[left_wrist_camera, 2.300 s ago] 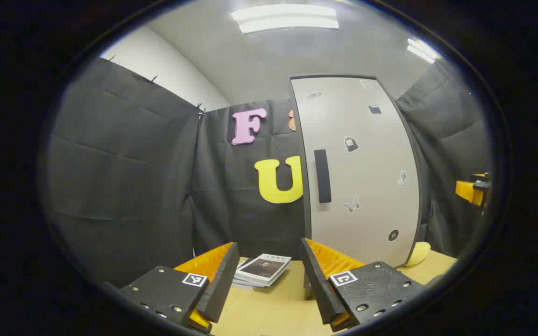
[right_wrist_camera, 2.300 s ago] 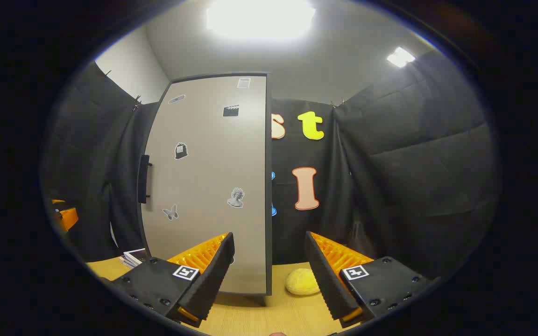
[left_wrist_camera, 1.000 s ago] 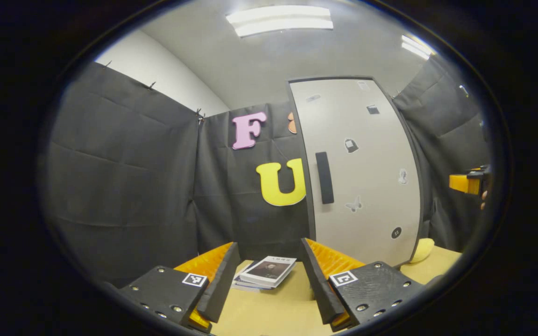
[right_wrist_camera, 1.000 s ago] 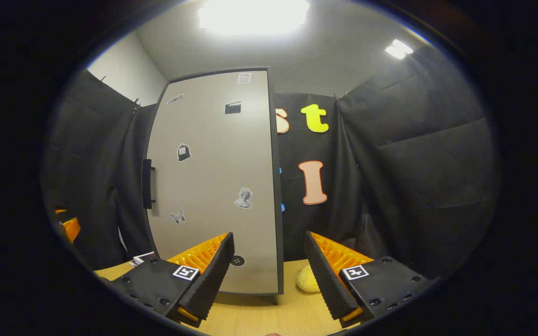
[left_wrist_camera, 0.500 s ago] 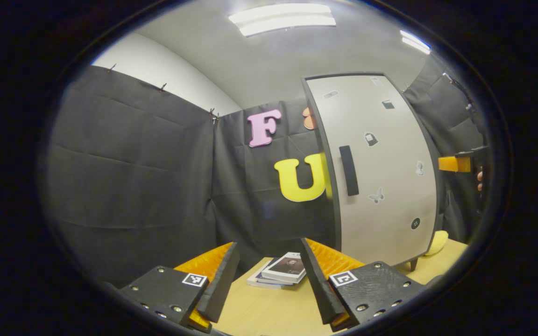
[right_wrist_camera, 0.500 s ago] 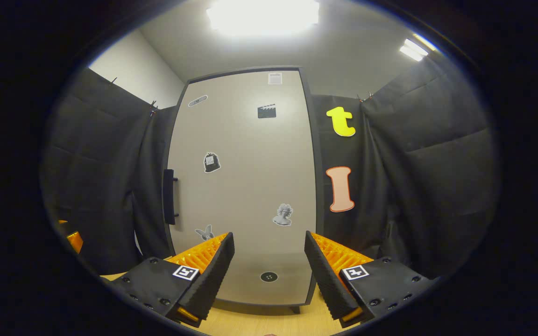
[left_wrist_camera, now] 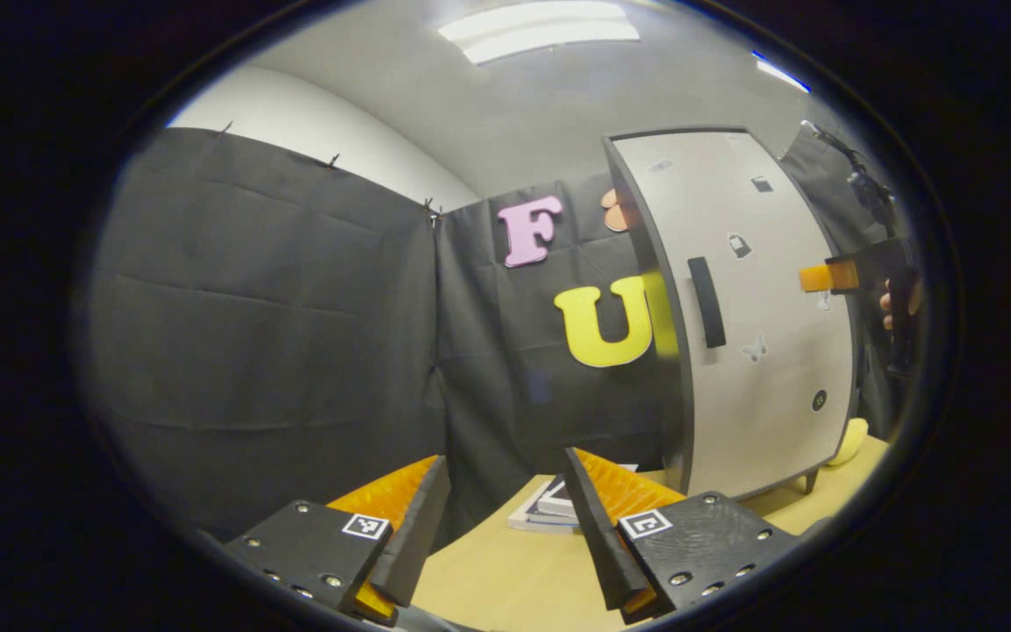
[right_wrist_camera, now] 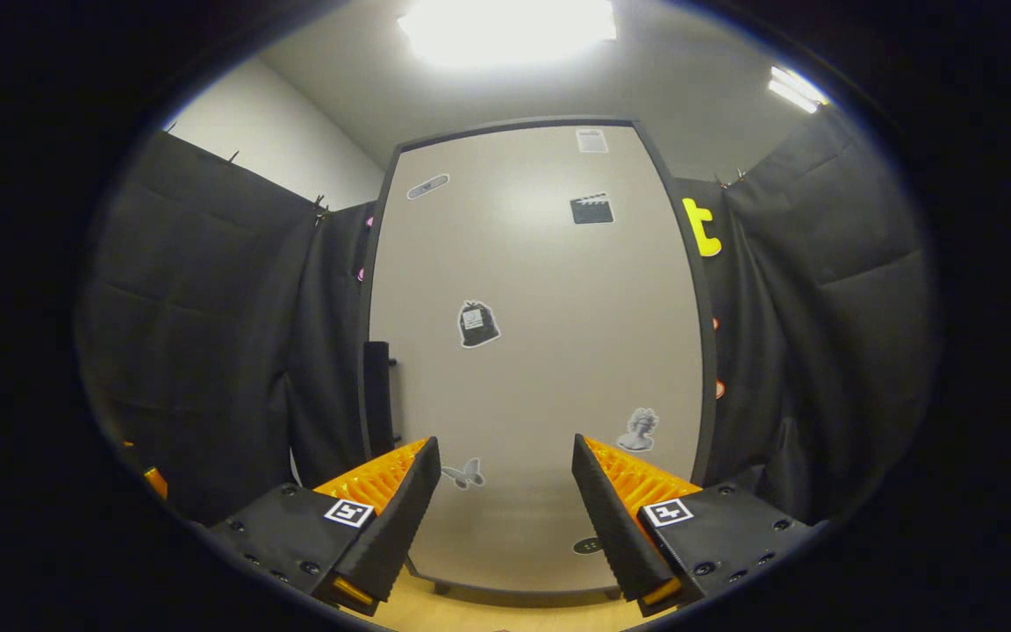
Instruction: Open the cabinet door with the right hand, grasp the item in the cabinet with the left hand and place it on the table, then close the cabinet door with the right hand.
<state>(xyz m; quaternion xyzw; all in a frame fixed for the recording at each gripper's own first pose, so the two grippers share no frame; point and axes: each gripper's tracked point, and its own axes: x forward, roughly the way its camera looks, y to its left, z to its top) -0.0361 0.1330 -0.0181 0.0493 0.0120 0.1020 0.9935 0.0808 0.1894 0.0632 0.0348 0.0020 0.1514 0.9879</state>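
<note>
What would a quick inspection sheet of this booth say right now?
Surface: wooden table, bare near the left claw.
Job's things: cabinet door shut; its dark handle on the door's left edge, untouched; the item inside is hidden.
Clutter: stack of books beside the cabinet; a yellow lump at its far side.
Grippers: left claw open, low over the table; right claw open, facing the door, gripping nothing.
Cables: nothing seen.
Surroundings: black cloth walls, ceiling lights, small stickers on the door.
</note>
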